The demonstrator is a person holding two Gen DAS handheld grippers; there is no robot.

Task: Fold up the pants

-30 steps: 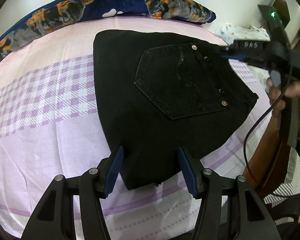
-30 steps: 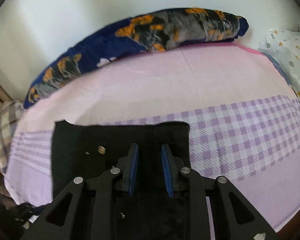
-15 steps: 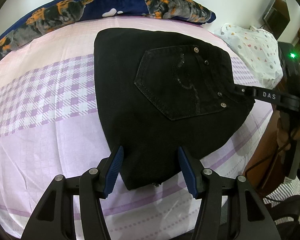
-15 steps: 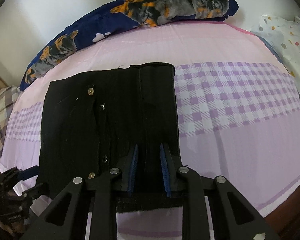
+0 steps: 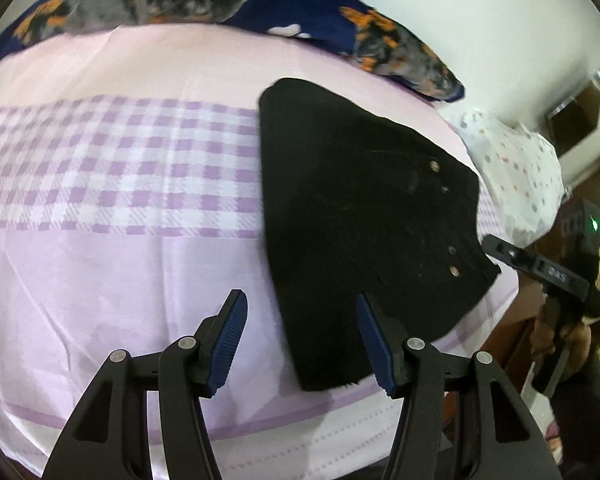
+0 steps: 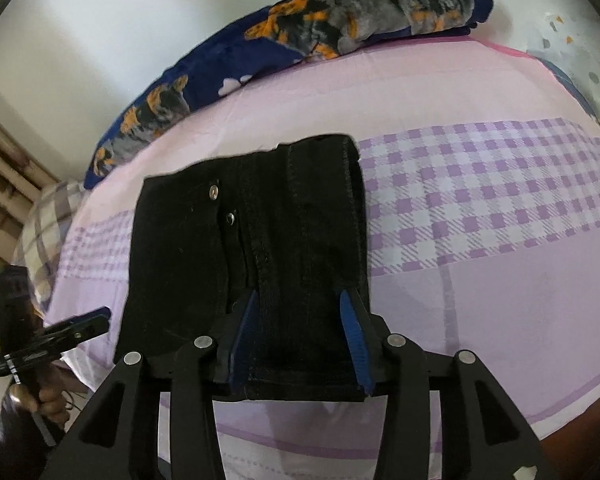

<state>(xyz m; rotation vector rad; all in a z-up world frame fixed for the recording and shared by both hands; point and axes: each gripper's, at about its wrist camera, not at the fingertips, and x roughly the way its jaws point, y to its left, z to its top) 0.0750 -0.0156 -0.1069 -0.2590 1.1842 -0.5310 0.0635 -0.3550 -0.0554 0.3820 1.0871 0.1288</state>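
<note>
1. While the folded black pants (image 5: 364, 216) are lying flat on the bed (image 5: 120, 272) near its front edge, the left gripper (image 5: 300, 338) is hovering with its jaws spread wide, pinching nothing.
2. The garment's near corner is sitting just ahead of that gripper's right finger, while the left finger is hanging over bare sheet.
3. The right gripper (image 6: 300, 336) is also standing spread and empty, its blue pads (image 6: 352, 332) straddling the near end of the pants.
4. A dark patterned pillow (image 6: 300, 40) is resting along the bed's far edge.
</note>
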